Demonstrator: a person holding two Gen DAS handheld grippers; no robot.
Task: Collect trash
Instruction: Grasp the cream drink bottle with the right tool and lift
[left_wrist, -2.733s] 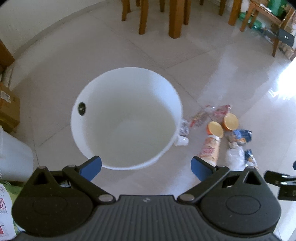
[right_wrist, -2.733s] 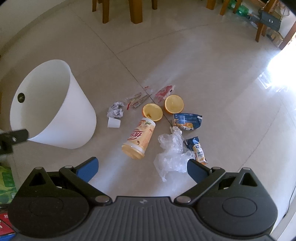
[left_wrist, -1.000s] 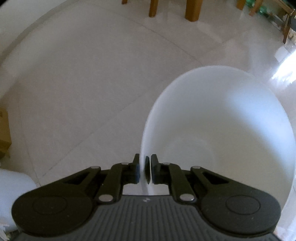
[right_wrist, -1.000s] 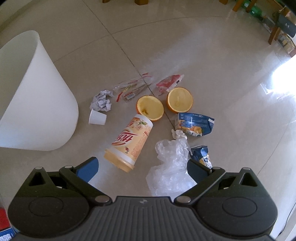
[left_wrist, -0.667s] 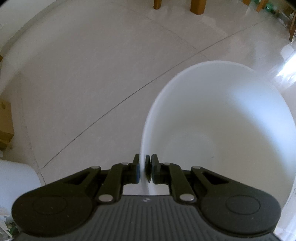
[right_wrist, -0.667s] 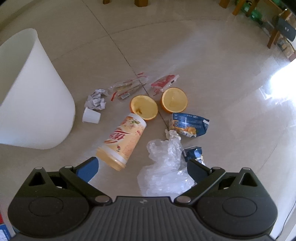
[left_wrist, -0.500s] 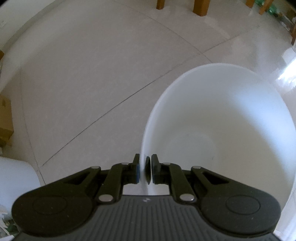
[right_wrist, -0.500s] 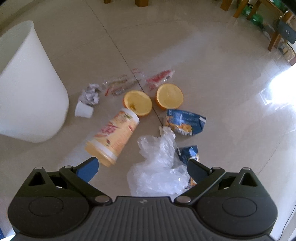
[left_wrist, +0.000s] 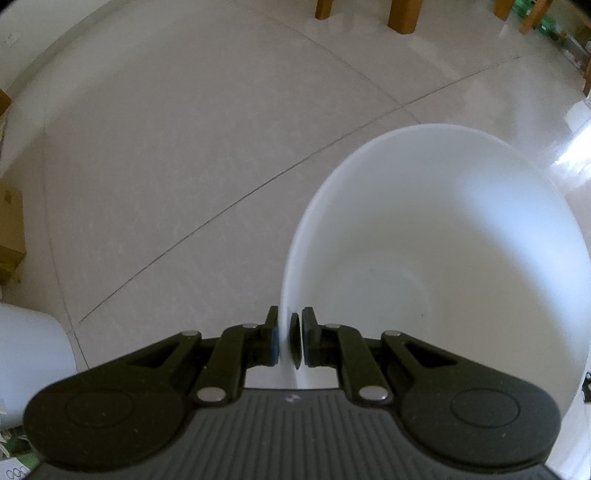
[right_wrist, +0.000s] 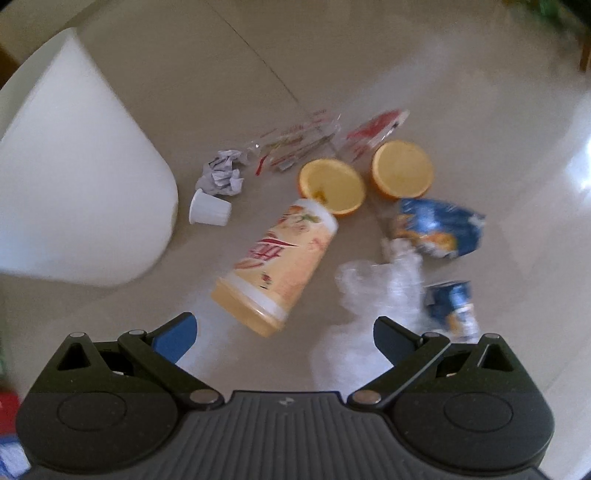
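Fingers of the left gripper (left_wrist: 289, 341) pinch the white bin (left_wrist: 436, 236) rim. Right gripper (right_wrist: 284, 336) hangs spread wide above the yellow cup (right_wrist: 280, 262) and plastic bag (right_wrist: 373, 295).

Wooden furniture legs (left_wrist: 402, 16) stand on the tiled floor (left_wrist: 184, 147); perhaps a cardboard box (left_wrist: 11, 236) left.

Left gripper (left_wrist: 289, 341) has clamped the white bin (left_wrist: 461, 206) rim.

This is a home, likely a dining area: glossy pale floor tiles (left_wrist: 192, 122) run to a white wall, wooden furniture legs (left_wrist: 402, 14) stand at the far edge, and a cardboard box (left_wrist: 11, 236) sits at the left edge.
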